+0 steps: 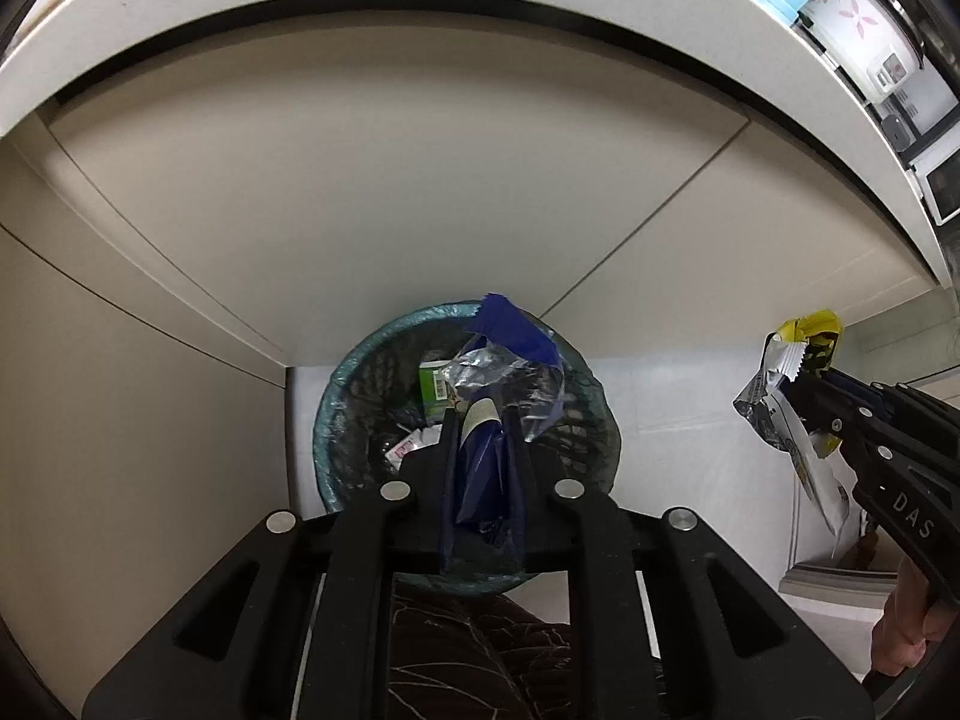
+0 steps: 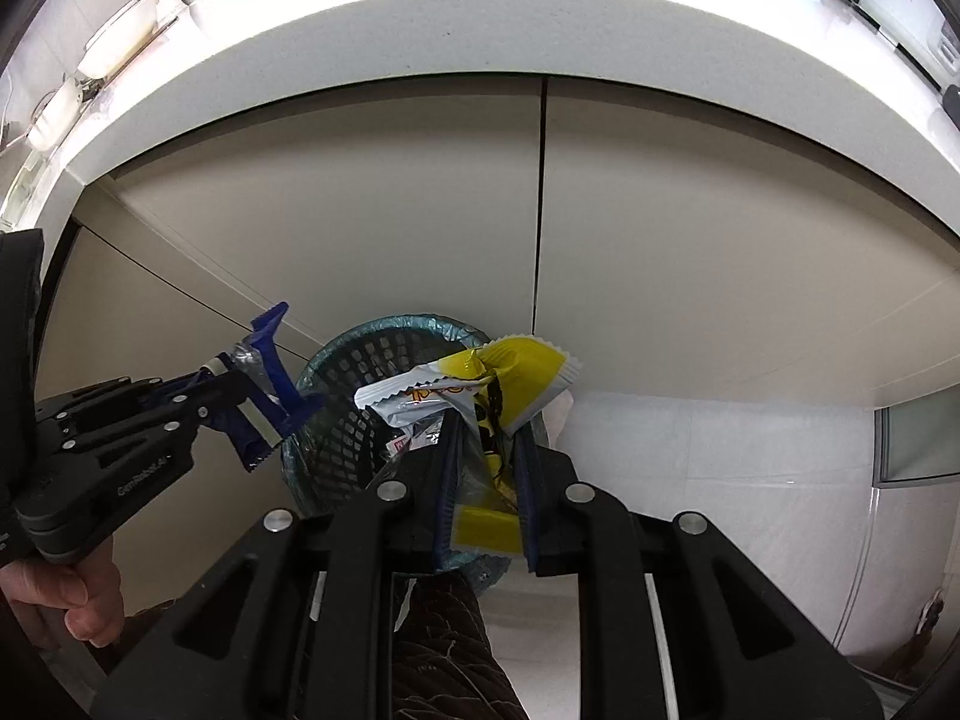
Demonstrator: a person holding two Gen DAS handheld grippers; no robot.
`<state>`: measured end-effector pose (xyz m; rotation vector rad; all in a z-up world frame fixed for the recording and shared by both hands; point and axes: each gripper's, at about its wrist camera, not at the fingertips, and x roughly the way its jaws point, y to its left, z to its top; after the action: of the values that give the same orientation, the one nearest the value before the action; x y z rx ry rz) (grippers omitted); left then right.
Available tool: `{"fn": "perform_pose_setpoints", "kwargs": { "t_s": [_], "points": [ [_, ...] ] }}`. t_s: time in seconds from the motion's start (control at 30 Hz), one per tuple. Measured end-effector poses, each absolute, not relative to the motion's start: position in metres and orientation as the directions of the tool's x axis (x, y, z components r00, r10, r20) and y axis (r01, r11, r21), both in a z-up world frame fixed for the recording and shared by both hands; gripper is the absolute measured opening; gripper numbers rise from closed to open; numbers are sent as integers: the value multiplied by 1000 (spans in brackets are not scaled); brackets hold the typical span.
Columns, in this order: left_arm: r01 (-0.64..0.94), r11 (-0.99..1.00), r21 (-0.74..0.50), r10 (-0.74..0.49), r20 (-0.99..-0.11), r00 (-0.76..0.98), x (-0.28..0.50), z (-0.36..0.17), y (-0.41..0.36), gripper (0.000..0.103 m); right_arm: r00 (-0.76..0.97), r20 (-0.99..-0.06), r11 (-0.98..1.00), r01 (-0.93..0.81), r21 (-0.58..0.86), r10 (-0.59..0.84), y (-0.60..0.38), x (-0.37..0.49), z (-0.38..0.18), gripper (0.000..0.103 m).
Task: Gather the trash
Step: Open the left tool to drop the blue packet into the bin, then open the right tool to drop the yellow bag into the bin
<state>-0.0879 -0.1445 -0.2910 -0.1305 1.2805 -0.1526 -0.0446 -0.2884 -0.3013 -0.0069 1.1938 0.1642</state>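
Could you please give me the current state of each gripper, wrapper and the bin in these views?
left gripper: shut on blue wrapper
blue wrapper: crumpled, held above the bin
right gripper: shut on yellow wrapper
yellow wrapper: crumpled, held
trash bin: lined, open, partly filled

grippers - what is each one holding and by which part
The left gripper pinches a blue wrapper by its lower half; the right gripper pinches a yellow snack wrapper around its middle.

Home kitchen, white countertop (image 1: 372,18) over beige cabinet doors (image 2: 420,210), rice cooker (image 1: 864,36), lined waste basket (image 1: 336,420)
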Motion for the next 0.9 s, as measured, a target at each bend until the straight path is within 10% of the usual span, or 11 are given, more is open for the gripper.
{"fn": "perform_pose_setpoints", "kwargs": {
  "t_s": [0.9],
  "points": [
    [-6, 995, -103, -95, -932, 349, -99, -277, -117, 97, 343, -919, 973, -186, 136, 194, -277, -39, -303, 17]
  ]
}}
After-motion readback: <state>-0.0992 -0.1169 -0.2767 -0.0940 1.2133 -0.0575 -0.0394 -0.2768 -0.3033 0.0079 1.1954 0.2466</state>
